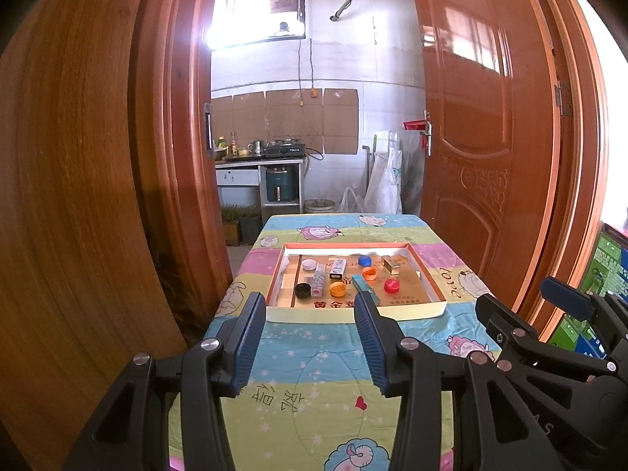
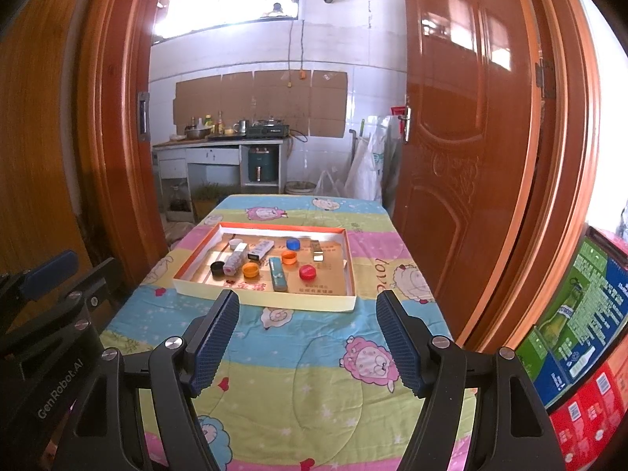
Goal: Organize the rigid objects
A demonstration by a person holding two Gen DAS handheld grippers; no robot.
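Observation:
A shallow cardboard tray (image 1: 345, 316) (image 2: 274, 301) with an orange rim lies on the table. In it are a black cap (image 1: 302, 290), a white cap (image 1: 309, 264), two orange caps (image 1: 338, 289) (image 1: 369, 273), a red cap (image 1: 391, 285) (image 2: 307, 272), a blue cap (image 1: 364, 261) (image 2: 293, 244), small boxes (image 1: 337, 268) and a teal box (image 2: 278, 273). My left gripper (image 1: 310, 306) is open and empty, before the tray's near edge. My right gripper (image 2: 308, 306) is open and empty, also short of the tray.
The table wears a colourful cartoon cloth (image 1: 314, 384) (image 2: 306, 353). An open wooden door (image 1: 482, 117) stands at the right, a door frame (image 1: 172, 137) at the left. Printed cartons (image 2: 581, 314) stand at the right. A kitchen counter (image 1: 259, 161) is beyond.

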